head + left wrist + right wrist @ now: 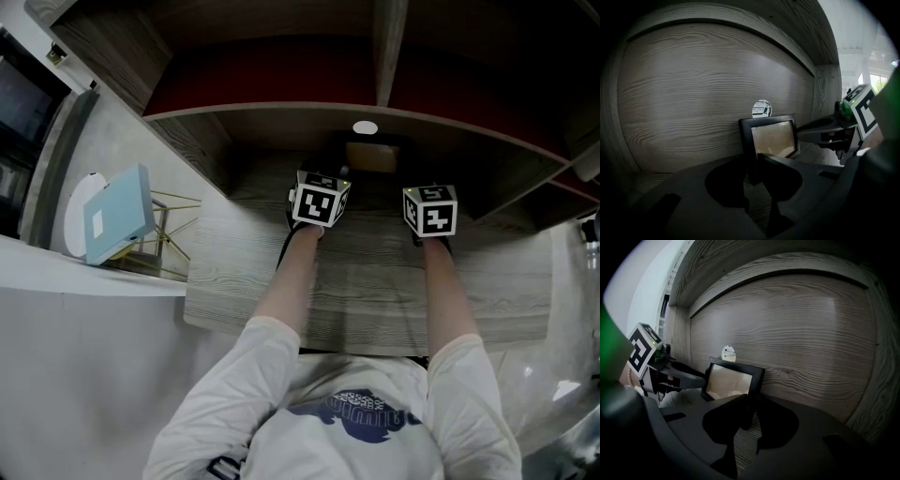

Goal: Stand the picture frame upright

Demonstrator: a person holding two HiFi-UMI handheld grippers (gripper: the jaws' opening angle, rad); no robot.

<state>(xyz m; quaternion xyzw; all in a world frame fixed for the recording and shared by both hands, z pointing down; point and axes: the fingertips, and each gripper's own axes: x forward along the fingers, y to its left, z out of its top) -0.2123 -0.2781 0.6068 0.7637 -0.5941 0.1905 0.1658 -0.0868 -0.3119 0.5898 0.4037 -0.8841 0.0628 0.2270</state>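
A small black picture frame (771, 138) with a pale brown picture stands upright against the wooden back wall of the alcove. In the head view the frame (372, 157) shows between the two marker cubes. My left gripper (749, 168) is shut on the frame's left edge. On the opposite side, my right gripper (750, 409) is shut on the right edge of the frame (733, 379). Each gripper shows in the other's view: the right gripper (824, 131) reaches in from the right, the left gripper (677, 374) from the left.
A round white sticker (761, 108) sits on the back wall just above the frame. The alcove has a wooden desk surface (244, 272), side walls and a low shelf overhead. A light-blue box (117, 214) leans on a gold wire rack at the left.
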